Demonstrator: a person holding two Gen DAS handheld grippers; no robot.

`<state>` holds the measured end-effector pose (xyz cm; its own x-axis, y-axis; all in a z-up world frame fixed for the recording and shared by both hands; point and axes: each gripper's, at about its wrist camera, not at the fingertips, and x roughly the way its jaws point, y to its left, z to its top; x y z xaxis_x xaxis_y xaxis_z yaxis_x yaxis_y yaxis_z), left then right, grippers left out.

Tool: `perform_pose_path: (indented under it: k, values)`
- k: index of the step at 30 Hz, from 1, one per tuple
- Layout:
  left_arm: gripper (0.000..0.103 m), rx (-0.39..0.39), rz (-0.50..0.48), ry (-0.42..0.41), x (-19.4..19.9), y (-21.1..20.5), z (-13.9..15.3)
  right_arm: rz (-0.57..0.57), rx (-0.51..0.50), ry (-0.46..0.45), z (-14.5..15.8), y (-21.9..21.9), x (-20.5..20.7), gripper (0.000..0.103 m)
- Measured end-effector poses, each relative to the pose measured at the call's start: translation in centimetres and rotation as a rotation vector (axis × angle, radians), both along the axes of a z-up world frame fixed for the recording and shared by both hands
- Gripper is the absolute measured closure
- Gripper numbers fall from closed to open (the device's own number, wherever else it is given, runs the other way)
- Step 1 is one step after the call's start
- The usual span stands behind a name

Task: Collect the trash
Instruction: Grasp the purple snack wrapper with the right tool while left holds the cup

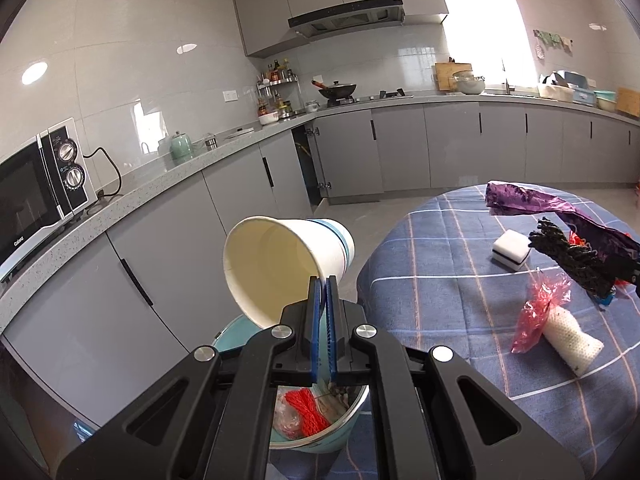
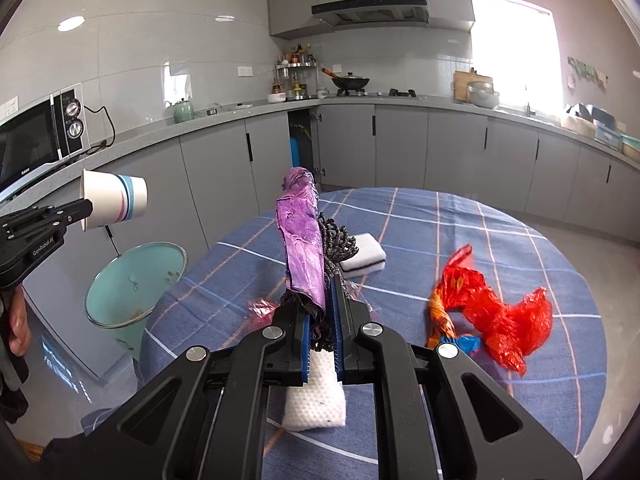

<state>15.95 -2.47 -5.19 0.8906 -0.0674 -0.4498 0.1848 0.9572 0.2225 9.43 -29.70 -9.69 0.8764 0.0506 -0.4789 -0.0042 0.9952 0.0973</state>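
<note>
The left tool (image 1: 324,280) is clamped on the rim of a paper cup (image 1: 288,264), its blue pads pinched nearly together on the cup wall. The cup is white with pale blue bands and a thin pink line near its base; it lies tipped on its side in the air, mouth toward the camera, its cream inside bare. Directly below the tool stands a teal bin (image 1: 320,436) with a metal rim, and in it lie a red net and other scraps. From the right wrist view the same cup (image 2: 114,202) hangs out to the left, above the bin (image 2: 120,304).

The right tool (image 2: 322,300) is closed on a bundle held up off the tabletop (image 2: 440,216): a crinkled purple wrapper (image 2: 302,240) standing upright between the pads, and a black knotted net (image 2: 338,240) pressed against its right side. Under the tool lies a white foam net sleeve (image 2: 316,396), with a scrap of pink plastic (image 2: 262,308) just to its left. Ahead of the tool, past the bundle, sits a white sponge (image 2: 366,256) with a dark layer. To the right lies a crumpled red bag (image 2: 496,312), touching an orange and blue wrapper (image 2: 448,332). The tabletop wears a blue checked cloth.
</note>
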Motion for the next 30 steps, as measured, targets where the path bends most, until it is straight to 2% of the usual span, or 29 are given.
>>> perform_pose_path:
  k: [3, 6, 8, 9, 11, 12, 13, 14, 17, 19, 24, 27, 30]
  values:
    - [0.099, 0.000, -0.008, 0.002, 0.1, -0.2, 0.0, -0.012, 0.003, 0.032, -0.9, -1.0, -0.2, 0.093]
    - [0.099, -0.001, -0.014, 0.011, 0.3, -0.3, -0.1, 0.020, -0.001, 0.106, -2.6, -1.4, 0.0, 0.088]
    - [0.099, 0.003, -0.016, 0.017, 0.3, -0.4, -0.3, 0.019, -0.005, 0.121, -3.4, -1.5, -0.1, 0.068]
    - [0.099, 0.004, -0.016, 0.020, 0.4, -0.4, -0.4, 0.018, 0.000, 0.121, -3.6, -1.6, -0.2, 0.063]
    - [0.099, 0.005, -0.017, 0.022, 0.4, -0.2, -0.5, 0.017, -0.011, 0.131, -3.8, -1.4, -0.1, 0.068]
    - [0.099, 0.004, -0.017, 0.023, 0.4, -0.2, -0.5, 0.018, -0.019, 0.133, -3.8, -1.3, 0.0, 0.078]
    - [0.099, 0.002, -0.017, 0.022, 0.4, -0.2, -0.4, 0.016, -0.025, 0.136, -3.8, -1.2, 0.0, 0.083]
    - [0.099, 0.002, -0.018, 0.022, 0.4, -0.1, -0.4, 0.013, -0.029, 0.136, -3.8, -1.0, 0.0, 0.083]
    - [0.099, 0.005, -0.021, 0.023, 0.4, -0.1, -0.5, 0.020, -0.044, 0.131, -3.6, -0.8, 0.0, 0.083]
    - [0.099, 0.006, -0.021, 0.021, 0.4, 0.0, -0.4, 0.029, -0.032, 0.126, -3.4, -1.0, -0.2, 0.070]
    - [0.099, 0.011, -0.014, 0.021, 0.5, 0.0, -0.9, -0.010, -0.060, 0.079, -1.9, -1.3, -1.8, 0.068]
    - [0.099, 0.026, -0.003, 0.039, 0.9, -0.4, -2.3, -0.021, -0.039, 0.050, -1.2, -1.7, -2.4, 0.066]
    - [0.099, 0.041, -0.002, 0.066, 1.1, -0.6, -3.8, 0.017, -0.005, 0.053, -0.9, -1.2, -2.1, 0.065]
